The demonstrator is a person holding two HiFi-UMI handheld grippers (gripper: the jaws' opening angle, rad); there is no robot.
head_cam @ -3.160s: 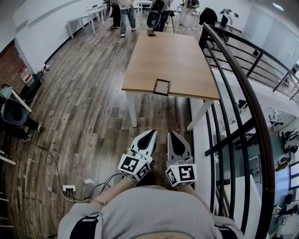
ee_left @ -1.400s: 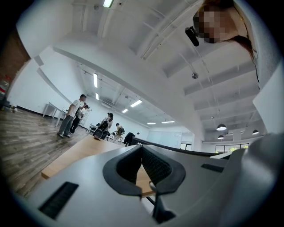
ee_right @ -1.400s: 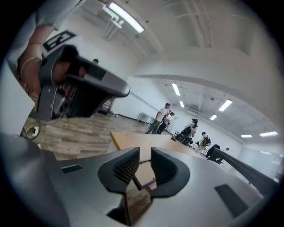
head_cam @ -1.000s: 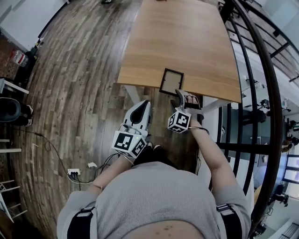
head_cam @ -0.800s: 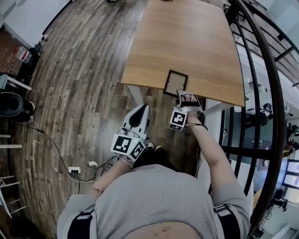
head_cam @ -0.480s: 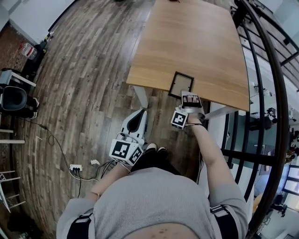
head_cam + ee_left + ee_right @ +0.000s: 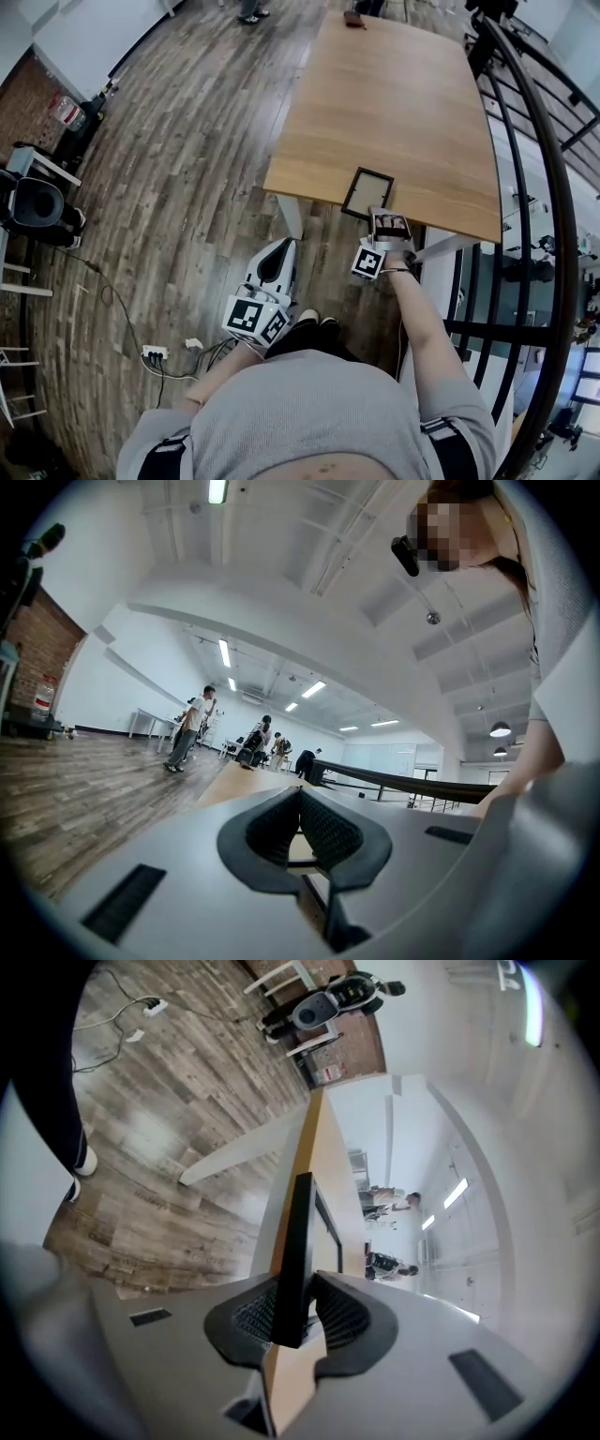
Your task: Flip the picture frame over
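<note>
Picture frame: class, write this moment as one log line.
right claw: just closed, gripping picture frame near edge | frame: flat on table | left claw: shut, empty

A floor of dark wood planks runs through a large, bright room. A long light-wood counter stands on white legs, and a black metal railing curves along its right side. White walls close the far side, with a brick section at the left. A white power strip and loose cables lie on the planks. Strip lights shine from the white ceiling, and people stand by distant white tables.
</note>
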